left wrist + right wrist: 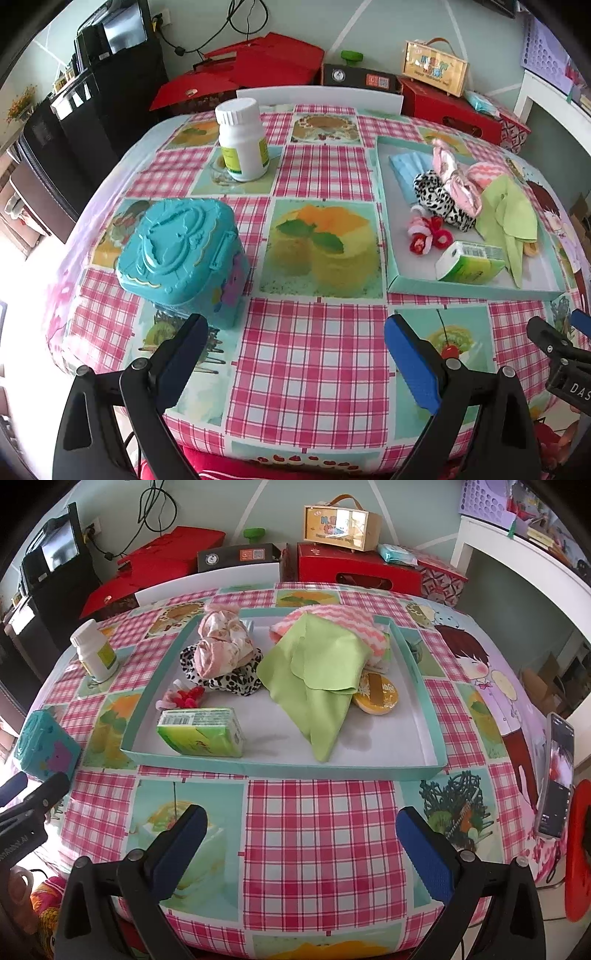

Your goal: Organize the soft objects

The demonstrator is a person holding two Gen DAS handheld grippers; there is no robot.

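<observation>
A shallow teal tray (pixel 428 686) (pixel 461 290) on the checked tablecloth holds soft things: a green cloth (pixel 317 664) (pixel 508 218), a pink zigzag cloth (pixel 340 616) under it, a pink satin scrunchie (pixel 225 642) (pixel 456 177), a leopard-print scrunchie (pixel 232 681) (pixel 439 199), small red and pink hair ties (pixel 184 696) (pixel 424 232), a blue face mask (pixel 408 170) and a green tissue pack (pixel 201 731) (pixel 469 264). A round yellow tin (pixel 378 694) peeks from under the green cloth. My right gripper (pixel 301 834) hangs open over the near table edge in front of the tray. My left gripper (pixel 295 339) is open, with a teal box just beyond its left finger.
A teal plastic box (pixel 181 254) (pixel 46 747) stands near the left front of the table. A white pill bottle (pixel 242 140) (pixel 94 651) stands farther back. A phone (pixel 556 775) leans at the right edge. Red boxes (pixel 243 70) and a wooden case (pixel 340 522) lie behind the table.
</observation>
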